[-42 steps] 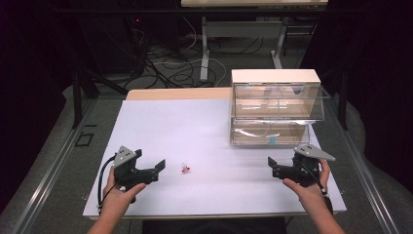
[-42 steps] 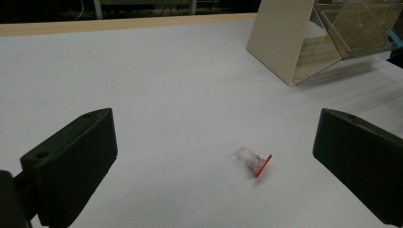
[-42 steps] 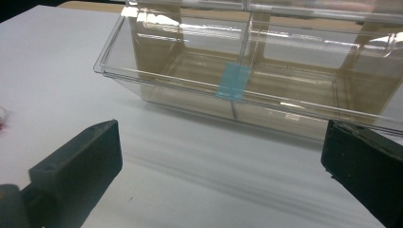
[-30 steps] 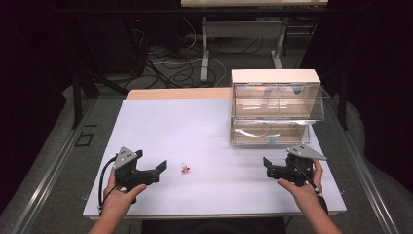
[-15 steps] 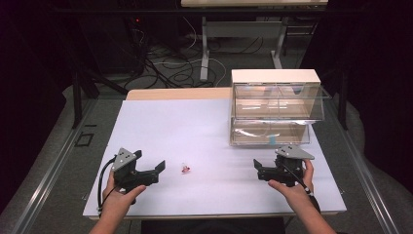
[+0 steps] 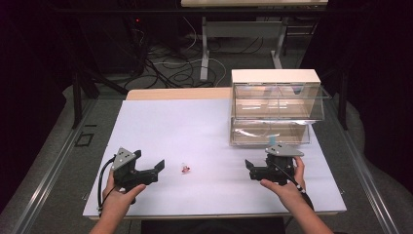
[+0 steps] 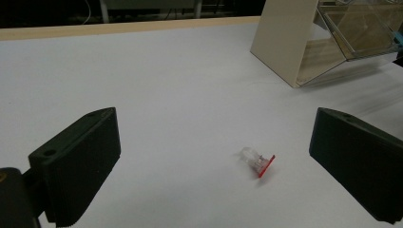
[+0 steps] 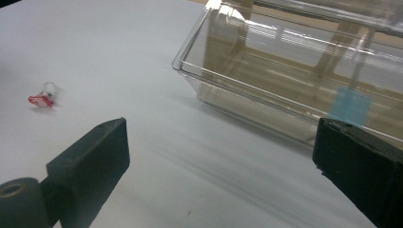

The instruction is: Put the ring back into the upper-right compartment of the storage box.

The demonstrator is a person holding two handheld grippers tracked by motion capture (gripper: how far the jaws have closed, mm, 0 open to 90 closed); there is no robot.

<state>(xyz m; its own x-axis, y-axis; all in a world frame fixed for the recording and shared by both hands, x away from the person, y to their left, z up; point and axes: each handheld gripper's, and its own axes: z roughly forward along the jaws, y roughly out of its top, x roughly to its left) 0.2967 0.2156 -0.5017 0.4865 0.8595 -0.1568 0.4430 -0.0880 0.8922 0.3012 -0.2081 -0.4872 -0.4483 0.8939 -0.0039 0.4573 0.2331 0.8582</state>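
Here, at the near edge of the white worktop (image 6: 204,122), a person holds the left claw (image 6: 158,165) and the right claw (image 6: 249,168), both pointing inward, jaws spread wide with nothing between them; the right claw's jaws have just been closing slightly. Between the two, nearer the left claw, a small clear plastic piece with a red end (image 6: 185,168) lies on the bare surface, untouched. Farther back on the right stands a clear two-tier drawer box (image 6: 272,107), its lower drawer just beyond the right claw
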